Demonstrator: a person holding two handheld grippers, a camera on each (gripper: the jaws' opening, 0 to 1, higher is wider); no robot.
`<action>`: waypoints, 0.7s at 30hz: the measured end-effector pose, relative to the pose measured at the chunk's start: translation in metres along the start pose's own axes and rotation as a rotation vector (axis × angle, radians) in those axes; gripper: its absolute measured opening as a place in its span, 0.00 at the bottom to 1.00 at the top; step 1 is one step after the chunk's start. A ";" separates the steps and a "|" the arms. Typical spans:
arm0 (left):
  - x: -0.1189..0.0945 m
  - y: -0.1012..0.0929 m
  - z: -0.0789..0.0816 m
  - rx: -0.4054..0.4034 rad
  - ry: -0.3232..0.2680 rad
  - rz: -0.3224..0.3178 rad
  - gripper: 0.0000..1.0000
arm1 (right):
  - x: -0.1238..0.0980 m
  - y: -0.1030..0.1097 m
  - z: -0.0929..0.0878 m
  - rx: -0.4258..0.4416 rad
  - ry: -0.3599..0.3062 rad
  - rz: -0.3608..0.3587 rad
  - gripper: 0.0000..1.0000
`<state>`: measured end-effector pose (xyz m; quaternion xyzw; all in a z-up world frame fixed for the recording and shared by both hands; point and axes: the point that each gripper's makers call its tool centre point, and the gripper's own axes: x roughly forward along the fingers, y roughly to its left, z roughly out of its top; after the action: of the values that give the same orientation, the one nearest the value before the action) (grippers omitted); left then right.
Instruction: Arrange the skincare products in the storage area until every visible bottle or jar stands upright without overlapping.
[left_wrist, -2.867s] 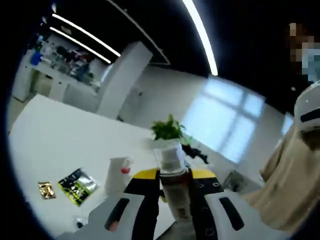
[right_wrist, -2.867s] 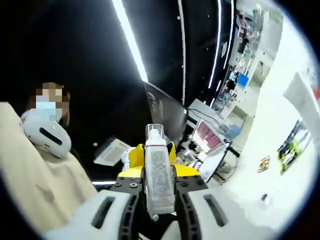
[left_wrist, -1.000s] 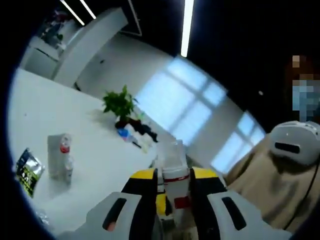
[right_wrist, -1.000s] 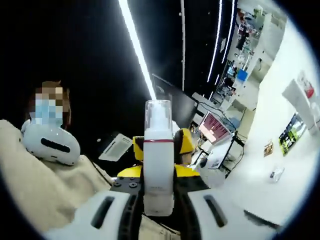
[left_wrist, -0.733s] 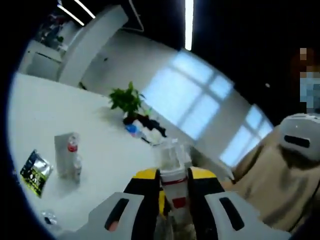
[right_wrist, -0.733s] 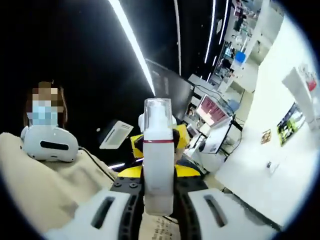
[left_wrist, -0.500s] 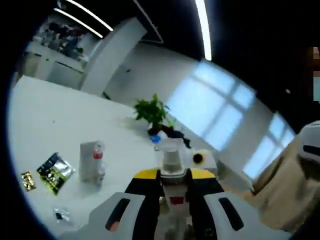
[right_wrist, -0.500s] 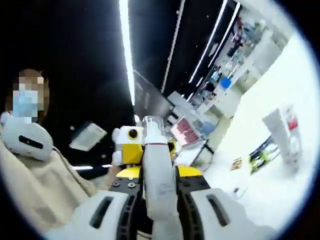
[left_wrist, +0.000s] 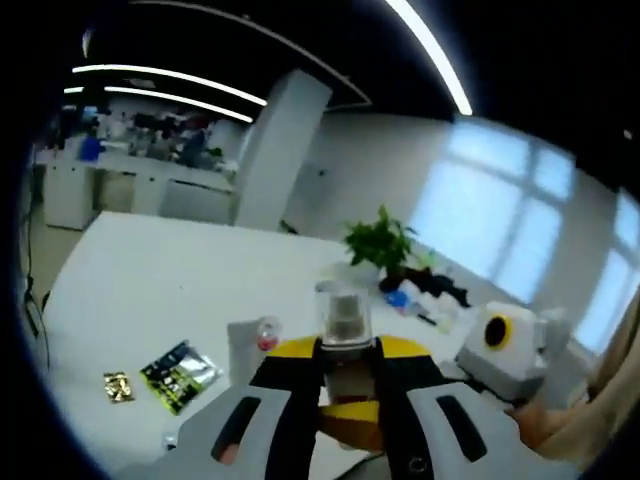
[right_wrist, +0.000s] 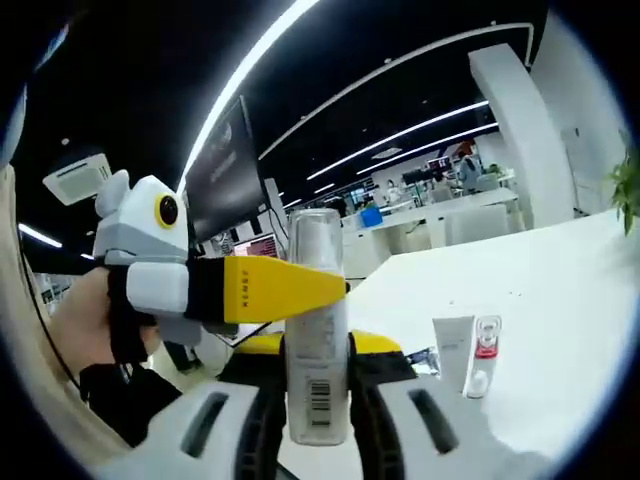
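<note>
My left gripper (left_wrist: 345, 352) is shut on a dark-bodied bottle with a clear cap (left_wrist: 343, 318), held upright above the white table (left_wrist: 150, 290). In the right gripper view my right gripper (right_wrist: 318, 348) is shut on a white bottle (right_wrist: 316, 390) with a clear cap and a barcode label. The two grippers are close together. The left gripper's yellow jaw (right_wrist: 270, 288) crosses that view right at the white bottle's neck, held by a gloved hand (right_wrist: 95, 345). The right gripper's white body (left_wrist: 503, 347) shows at the right of the left gripper view.
A white tube (right_wrist: 455, 350) and a small red-capped bottle (right_wrist: 483, 358) stand together on the table. A green-black sachet (left_wrist: 180, 366), a gold sachet (left_wrist: 118, 386) and a small packet (left_wrist: 170, 438) lie near them. A potted plant (left_wrist: 382, 242) stands at the far edge.
Both views have swung away from the person toward the table. Each bottle stays gripped, and the left gripper now reaches across in front of the right one.
</note>
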<state>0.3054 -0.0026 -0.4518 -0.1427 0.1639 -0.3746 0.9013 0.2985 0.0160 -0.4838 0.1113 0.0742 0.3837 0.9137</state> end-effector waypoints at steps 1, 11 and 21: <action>0.000 0.001 0.000 0.012 0.000 -0.006 0.17 | 0.000 0.000 -0.001 -0.005 0.008 0.016 0.22; 0.000 0.013 0.000 -0.030 0.000 -0.033 0.17 | 0.010 0.002 -0.004 0.017 0.037 0.086 0.22; 0.011 0.002 -0.007 -0.002 0.025 -0.043 0.18 | 0.004 -0.005 -0.007 0.058 0.036 0.156 0.22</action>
<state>0.3113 -0.0102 -0.4611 -0.1423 0.1725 -0.3955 0.8908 0.3030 0.0162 -0.4920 0.1364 0.0927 0.4534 0.8759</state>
